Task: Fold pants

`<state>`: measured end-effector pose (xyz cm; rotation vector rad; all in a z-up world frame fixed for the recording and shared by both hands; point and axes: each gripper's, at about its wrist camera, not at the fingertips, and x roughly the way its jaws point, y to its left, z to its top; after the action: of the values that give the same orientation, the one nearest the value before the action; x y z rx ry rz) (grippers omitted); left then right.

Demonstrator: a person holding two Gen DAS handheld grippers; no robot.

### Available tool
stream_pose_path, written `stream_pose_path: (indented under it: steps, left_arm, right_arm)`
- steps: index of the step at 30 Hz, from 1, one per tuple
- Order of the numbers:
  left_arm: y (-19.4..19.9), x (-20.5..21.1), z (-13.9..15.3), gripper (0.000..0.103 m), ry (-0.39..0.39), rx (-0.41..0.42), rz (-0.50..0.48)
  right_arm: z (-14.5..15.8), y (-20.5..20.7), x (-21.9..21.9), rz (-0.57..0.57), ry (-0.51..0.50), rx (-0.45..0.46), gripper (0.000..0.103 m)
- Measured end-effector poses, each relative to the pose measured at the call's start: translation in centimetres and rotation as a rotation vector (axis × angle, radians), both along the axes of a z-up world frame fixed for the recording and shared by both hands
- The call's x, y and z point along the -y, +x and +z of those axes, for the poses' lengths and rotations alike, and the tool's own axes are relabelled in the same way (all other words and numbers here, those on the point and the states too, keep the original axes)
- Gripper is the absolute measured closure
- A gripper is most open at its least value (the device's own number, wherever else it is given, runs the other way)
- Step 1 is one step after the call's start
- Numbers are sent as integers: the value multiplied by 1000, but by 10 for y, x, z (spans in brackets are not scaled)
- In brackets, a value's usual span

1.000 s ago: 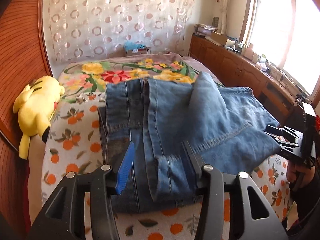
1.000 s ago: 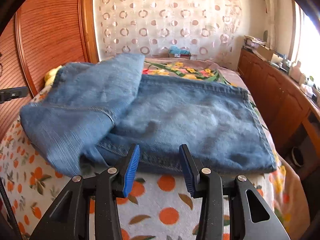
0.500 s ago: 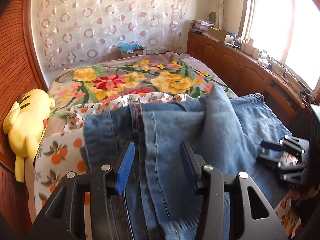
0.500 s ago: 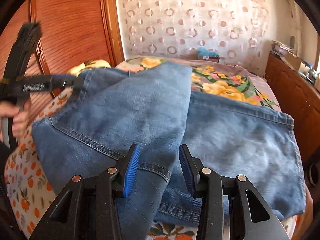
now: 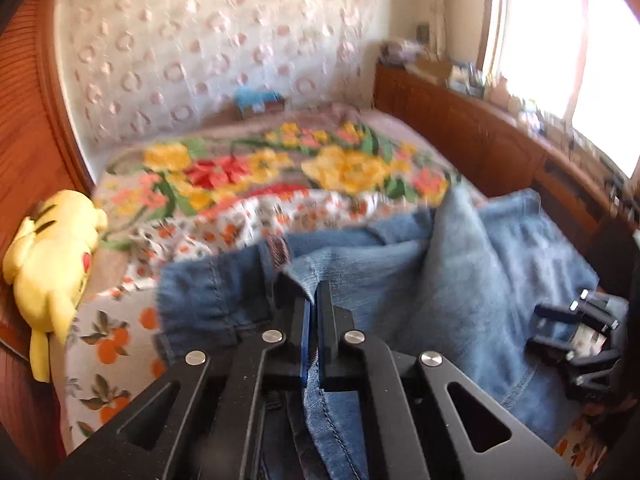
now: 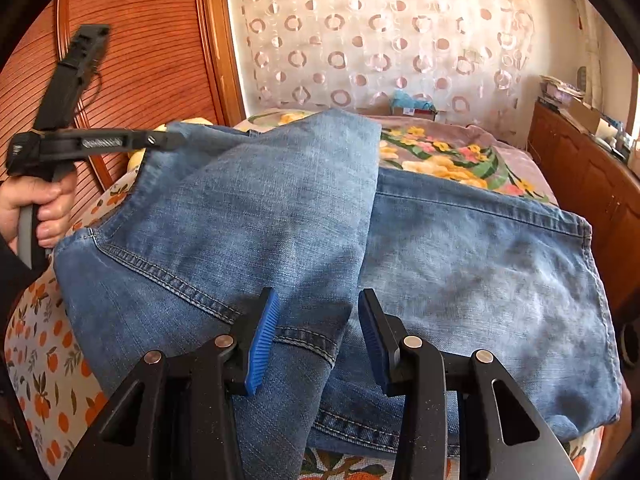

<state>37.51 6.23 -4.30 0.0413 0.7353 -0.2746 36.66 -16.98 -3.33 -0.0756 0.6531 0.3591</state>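
Blue denim pants [image 6: 460,264] lie partly folded on the bed, with one layer [image 6: 248,216] doubled over the left half. My left gripper [image 5: 312,300] is shut on an edge of the pants [image 5: 440,280]; in the right wrist view it [image 6: 168,140] grips the fabric at the far left corner and holds it raised. My right gripper [image 6: 316,316] is open, its blue pads either side of the folded layer's near edge, just above the denim. It also shows at the right of the left wrist view [image 5: 576,344].
A yellow plush toy [image 5: 52,264] lies at the bed's left edge by the wooden wall. A flowered blanket [image 5: 280,168] covers the far bed. Wooden cabinets [image 6: 592,176] run along the right side, and a small box [image 6: 412,110] sits at the far end.
My left gripper has closed on the pants' edge and lifted it. My right gripper has moved forward over the folded denim and stays open.
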Motion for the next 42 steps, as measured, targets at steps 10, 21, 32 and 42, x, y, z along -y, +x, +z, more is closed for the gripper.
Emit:
stream_pose_path:
  steps: [10, 21, 32, 42]
  left_arm:
    - [4, -35, 26, 100, 49, 45, 108]
    - [-35, -23, -14, 68, 31, -75, 60]
    - [-98, -7, -34, 64, -29, -133, -2]
    - [-127, -21, -22, 98, -94, -49, 17]
  right_arm:
    - [0, -12, -6, -3, -37, 52, 60]
    - [1, -17, -3, -9, -34, 48, 60]
    - [1, -18, -2, -10, -48, 51, 60]
    - [15, -38, 8, 19, -64, 32, 60]
